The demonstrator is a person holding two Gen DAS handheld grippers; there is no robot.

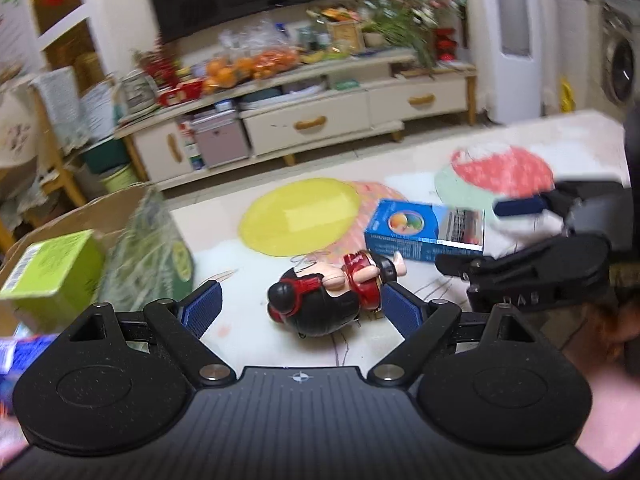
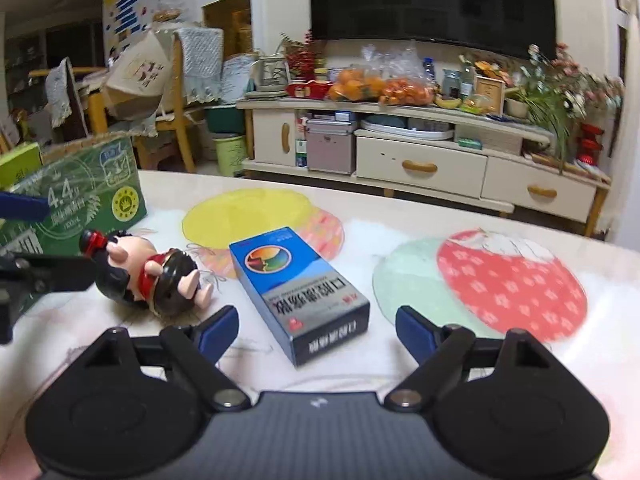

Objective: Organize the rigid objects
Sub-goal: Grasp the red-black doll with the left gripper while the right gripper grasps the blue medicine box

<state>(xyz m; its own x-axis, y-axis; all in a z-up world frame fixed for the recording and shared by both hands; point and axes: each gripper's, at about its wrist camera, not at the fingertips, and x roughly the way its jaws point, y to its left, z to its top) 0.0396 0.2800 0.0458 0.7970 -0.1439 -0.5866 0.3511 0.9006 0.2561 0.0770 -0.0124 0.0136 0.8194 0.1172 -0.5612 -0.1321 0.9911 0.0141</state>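
Both grippers are reaching with released jaws, the left gripper (image 1: 301, 308) straddling the toy figure (image 1: 332, 292) mid-table (image 2: 400, 216) and the right gripper (image 2: 316, 330) the blue box (image 2: 298, 288); each next needs closing.

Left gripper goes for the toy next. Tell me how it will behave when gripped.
The toy lies on its side, with a rounded glossy body: it may roll or slip between the pads. It looks like rigid plastic, probably light. Its small limbs might snag.

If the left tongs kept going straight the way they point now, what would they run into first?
Most likely the toy figure lying on the table. It sits directly ahead of the open left tongs, roughly between the fingertips, one pad close to its red band. The blue box lies farther off to the right.
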